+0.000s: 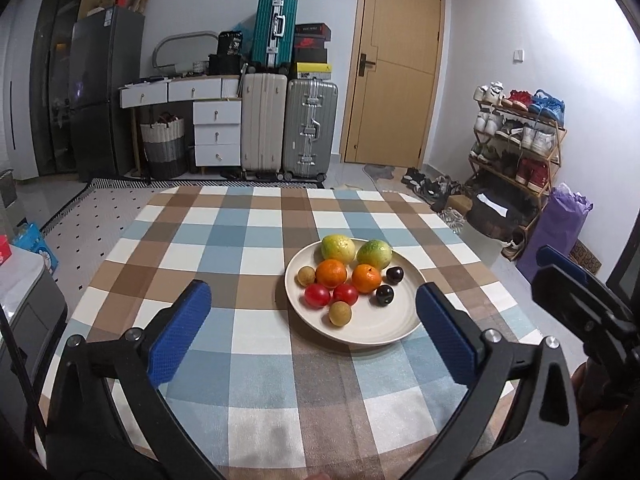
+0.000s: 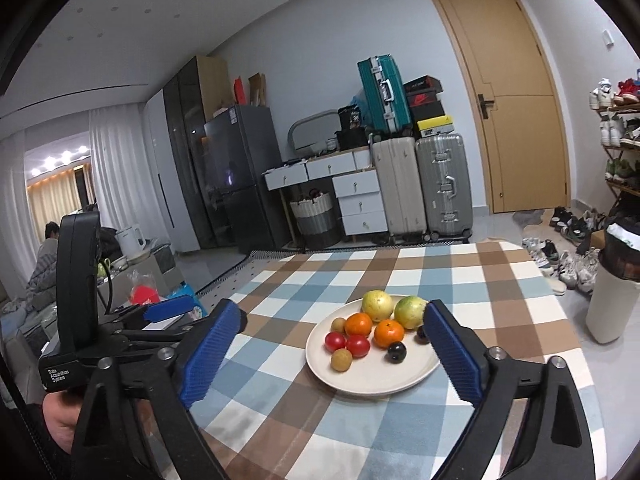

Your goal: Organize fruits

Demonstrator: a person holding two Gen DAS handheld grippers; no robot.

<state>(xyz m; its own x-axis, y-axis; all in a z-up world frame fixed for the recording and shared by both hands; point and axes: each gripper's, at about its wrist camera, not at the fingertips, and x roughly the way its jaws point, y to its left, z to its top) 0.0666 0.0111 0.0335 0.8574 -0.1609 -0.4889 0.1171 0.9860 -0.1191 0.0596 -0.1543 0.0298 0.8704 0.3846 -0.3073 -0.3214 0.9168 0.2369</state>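
A cream plate (image 1: 376,330) (image 2: 400,380) sits on the checked tablecloth (image 1: 256,248) (image 2: 500,280). On it lie two green-yellow guavas (image 1: 338,249) (image 2: 377,305), two oranges (image 1: 331,273) (image 2: 359,324), two red tomatoes (image 1: 317,295) (image 2: 335,341), two brown longans (image 1: 340,313) (image 2: 341,359) and two dark plums (image 1: 384,295) (image 2: 397,351). My left gripper (image 1: 314,304) is open and empty, held above the table in front of the plate. My right gripper (image 2: 334,330) is open and empty, also short of the plate; part of it shows at the right of the left wrist view (image 1: 560,276).
Suitcases (image 1: 310,128) (image 2: 442,184), white drawers (image 1: 217,132) and a door (image 1: 394,64) stand behind the table. A shoe rack (image 1: 516,140) is at the right, and a white bin (image 2: 610,300) stands by the table's right edge.
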